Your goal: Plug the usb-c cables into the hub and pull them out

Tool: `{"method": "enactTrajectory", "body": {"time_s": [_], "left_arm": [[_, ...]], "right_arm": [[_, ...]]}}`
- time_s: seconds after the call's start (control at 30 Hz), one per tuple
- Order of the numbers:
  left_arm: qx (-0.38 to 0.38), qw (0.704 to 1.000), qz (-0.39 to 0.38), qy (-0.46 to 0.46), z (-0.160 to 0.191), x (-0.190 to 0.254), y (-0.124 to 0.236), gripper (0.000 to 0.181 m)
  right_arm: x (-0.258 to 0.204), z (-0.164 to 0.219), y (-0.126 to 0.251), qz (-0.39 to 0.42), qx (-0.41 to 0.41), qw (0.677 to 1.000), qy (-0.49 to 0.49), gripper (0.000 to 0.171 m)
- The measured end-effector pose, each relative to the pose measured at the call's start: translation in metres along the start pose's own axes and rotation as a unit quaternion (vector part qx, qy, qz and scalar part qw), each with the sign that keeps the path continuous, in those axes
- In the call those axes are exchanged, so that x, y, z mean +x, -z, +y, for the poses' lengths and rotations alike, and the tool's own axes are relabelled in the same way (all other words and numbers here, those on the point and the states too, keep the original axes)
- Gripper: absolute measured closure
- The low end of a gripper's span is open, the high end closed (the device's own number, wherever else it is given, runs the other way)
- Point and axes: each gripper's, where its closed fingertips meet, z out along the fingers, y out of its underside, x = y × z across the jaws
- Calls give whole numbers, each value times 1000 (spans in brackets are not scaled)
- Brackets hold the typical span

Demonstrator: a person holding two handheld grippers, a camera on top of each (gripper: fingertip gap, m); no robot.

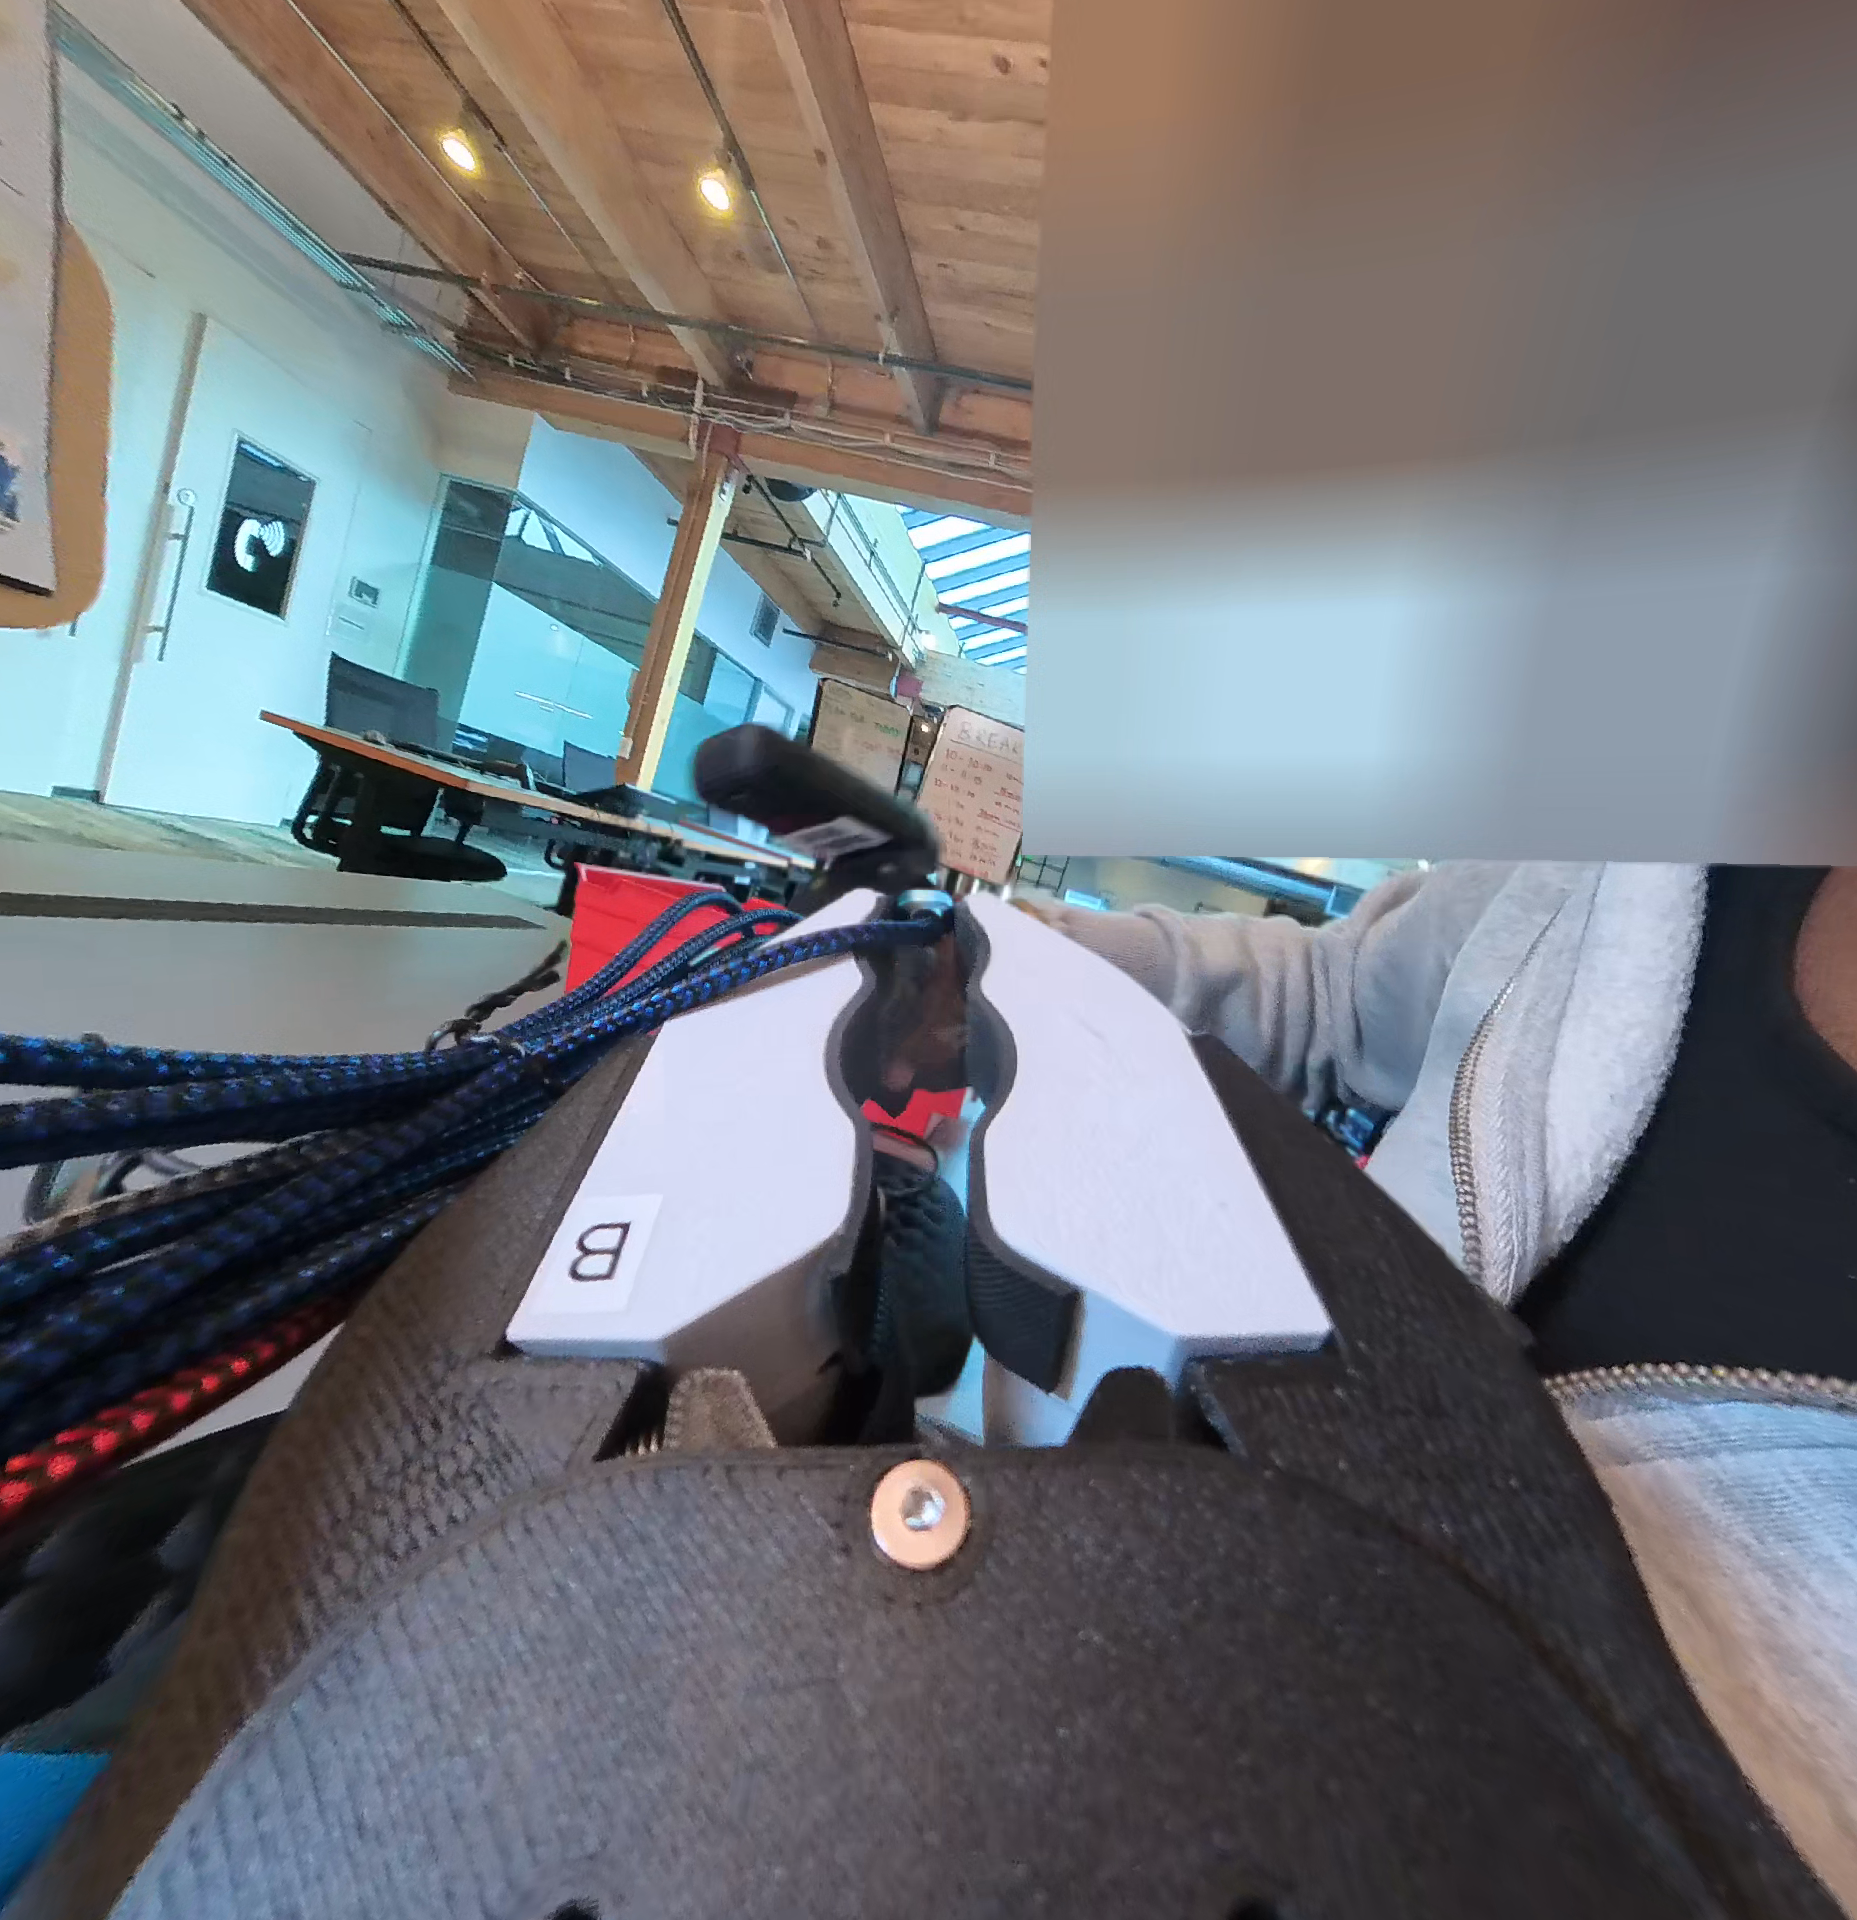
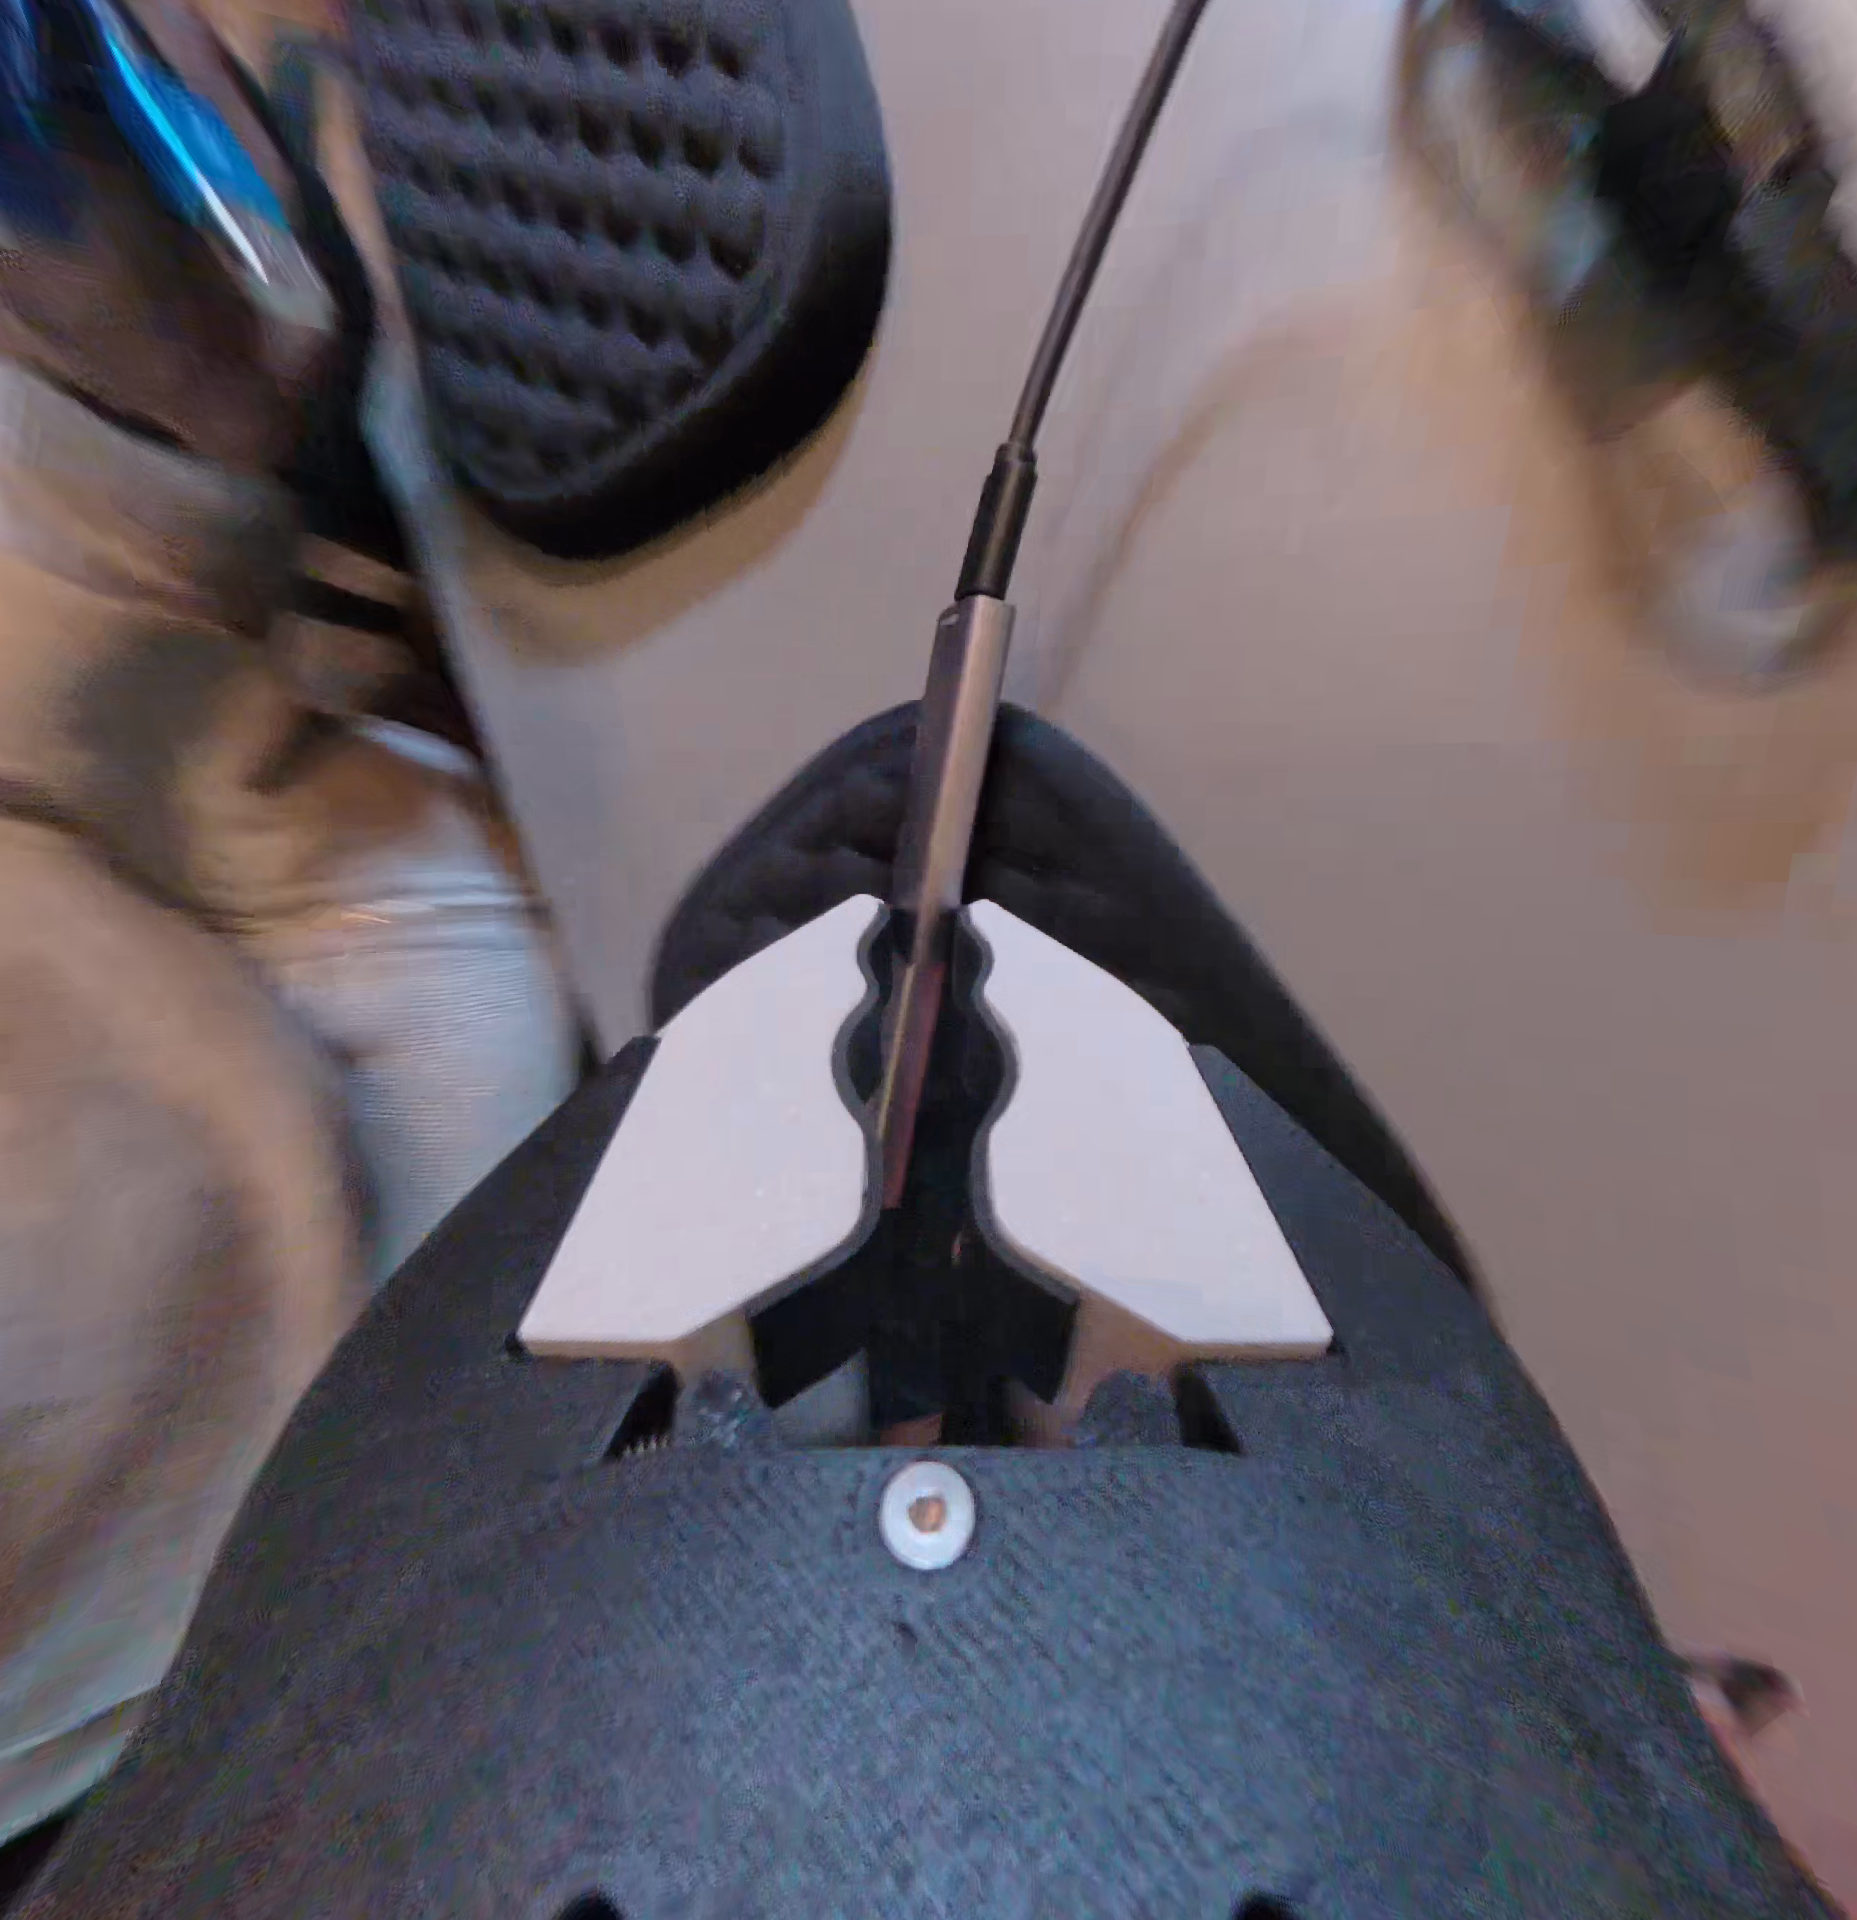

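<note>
In the left wrist view my left gripper (image 1: pixel 939 920) is shut on the metal-tipped end of a blue braided usb-c cable (image 1: pixel 695 971). The cable trails off to the left with a bundle of other blue braided cables (image 1: pixel 228 1122). A red braided cable (image 1: pixel 124 1444) lies below them. In the right wrist view my right gripper (image 2: pixel 929 914) is shut on a slim grey metal hub (image 2: pixel 960 748), seen edge-on and sticking out past the fingertips. The hub's thin black lead (image 2: pixel 1085 239) curves up and away. The surroundings there are blurred.
A person in a grey zip hoodie (image 1: pixel 1526 1039) is close on the right. A red bin (image 1: pixel 623 925) and a black rounded object (image 1: pixel 789 790) are beyond the left fingertips. Black mesh-textured pads (image 2: pixel 612 260) lie on the beige table (image 2: pixel 1319 727), one under the hub.
</note>
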Motion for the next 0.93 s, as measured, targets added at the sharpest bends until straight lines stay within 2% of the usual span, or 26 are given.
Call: {"method": "enactTrajectory", "body": {"time_s": [0.03, 0.07, 0.1, 0.13, 0.2, 0.33, 0.5, 0.67, 0.77, 0.83, 0.93], "left_arm": [[7, 1000, -3, 2, -3, -1, 2, 170], [13, 1000, -6, 3, -5, -3, 3, 170], [17, 1000, -9, 3, -6, -4, 4, 170], [19, 1000, -11, 2, -7, -4, 4, 170], [18, 1000, -14, -2, -8, -4, 4, 170], [12, 1000, -14, -11, -6, -1, 2, 170], [7, 1000, -11, -17, -5, 2, 0, 170], [-8, 1000, -12, -24, 1, 1, -1, 170], [-23, 999, -33, -35, 6, -6, 0, 170], [-29, 997, -50, -46, 8, -12, 1, 170], [-32, 995, -74, -66, 10, -17, 0, 170]], "right_arm": [[9, -1, 7, 99, -16, 992, 71, 161], [17, 0, 15, 195, -48, 968, 150, 161], [19, 4, 19, 259, -84, 939, 211, 161], [14, 11, 15, 282, -107, 921, 244, 161], [10, 13, 10, 316, -91, 905, 268, 161], [7, 15, 8, 303, -54, 922, 236, 161], [14, 19, 3, 325, -89, 906, 256, 161], [16, 19, 1, 225, -80, 959, 149, 162], [-1, -1, 6, 76, 34, 997, -6, 163], [-16, -29, 20, -70, 145, 976, -144, 163], [-26, -62, 45, -254, 266, 885, -286, 163]]}}
